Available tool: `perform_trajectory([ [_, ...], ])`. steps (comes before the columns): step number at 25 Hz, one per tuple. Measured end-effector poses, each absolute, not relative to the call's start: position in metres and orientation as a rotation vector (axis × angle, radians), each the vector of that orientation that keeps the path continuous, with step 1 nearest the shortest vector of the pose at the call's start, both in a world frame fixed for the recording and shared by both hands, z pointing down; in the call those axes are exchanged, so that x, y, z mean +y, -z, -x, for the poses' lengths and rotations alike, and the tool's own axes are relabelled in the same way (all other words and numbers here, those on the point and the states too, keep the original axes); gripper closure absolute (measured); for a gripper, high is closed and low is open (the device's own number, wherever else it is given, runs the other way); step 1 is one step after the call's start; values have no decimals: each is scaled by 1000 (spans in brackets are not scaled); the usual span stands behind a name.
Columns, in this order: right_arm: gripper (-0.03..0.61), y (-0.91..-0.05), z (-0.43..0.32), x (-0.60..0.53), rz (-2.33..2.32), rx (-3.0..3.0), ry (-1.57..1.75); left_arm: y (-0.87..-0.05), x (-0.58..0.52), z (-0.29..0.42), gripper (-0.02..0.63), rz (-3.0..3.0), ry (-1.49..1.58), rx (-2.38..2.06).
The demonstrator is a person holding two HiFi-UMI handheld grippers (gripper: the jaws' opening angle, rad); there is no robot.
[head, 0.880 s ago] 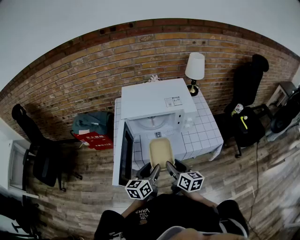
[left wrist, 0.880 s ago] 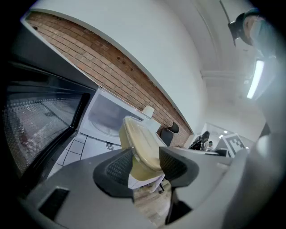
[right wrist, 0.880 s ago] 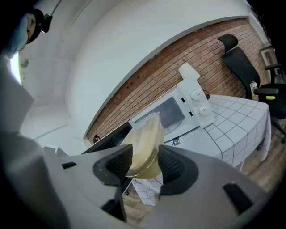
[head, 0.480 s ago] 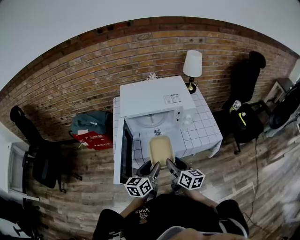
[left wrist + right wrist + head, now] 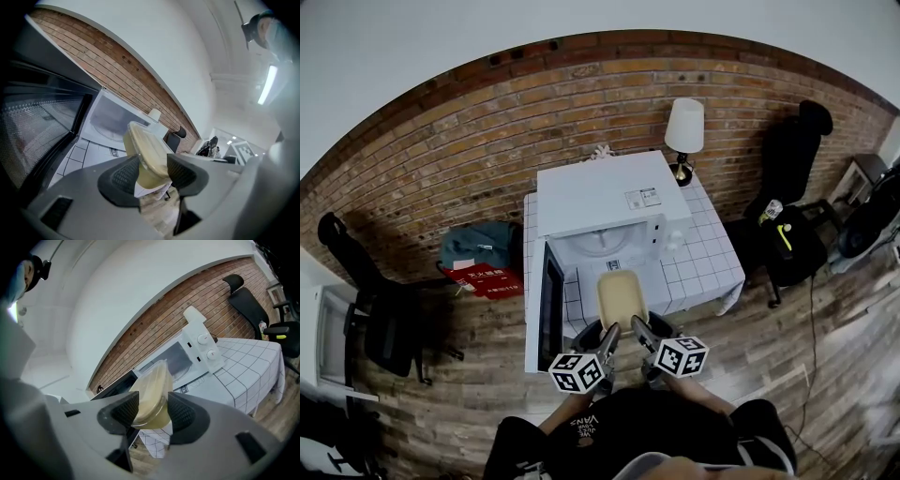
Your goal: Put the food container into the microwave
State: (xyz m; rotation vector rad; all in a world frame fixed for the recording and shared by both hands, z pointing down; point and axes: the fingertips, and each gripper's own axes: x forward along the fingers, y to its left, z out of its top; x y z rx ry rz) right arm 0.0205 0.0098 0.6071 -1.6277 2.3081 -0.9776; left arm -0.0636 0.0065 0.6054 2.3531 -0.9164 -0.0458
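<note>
Head view: the tan, lidded food container [image 5: 621,298] is held in the air just before the open microwave [image 5: 609,197], whose door [image 5: 551,309] stands swung out at the left; the left claw [image 5: 606,339] and right claw [image 5: 639,336] sit side by side at its near end; each gripper view shows that claw's pads clamped on the container's edge; the microwave stands on a white tiled counter [image 5: 712,267]; a lamp [image 5: 685,127] stands behind it, by the brick wall [image 5: 441,159].

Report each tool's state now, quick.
Left tool: closed on the container.
Right tool: closed on the same container.
</note>
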Motion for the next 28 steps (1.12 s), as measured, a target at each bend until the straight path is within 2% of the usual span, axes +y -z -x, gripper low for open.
perform_trajectory([
  [28, 402, -614, -61, -82, 1481, 2455, 1036, -611, -71, 23, 420, -2258, 91, -1088],
])
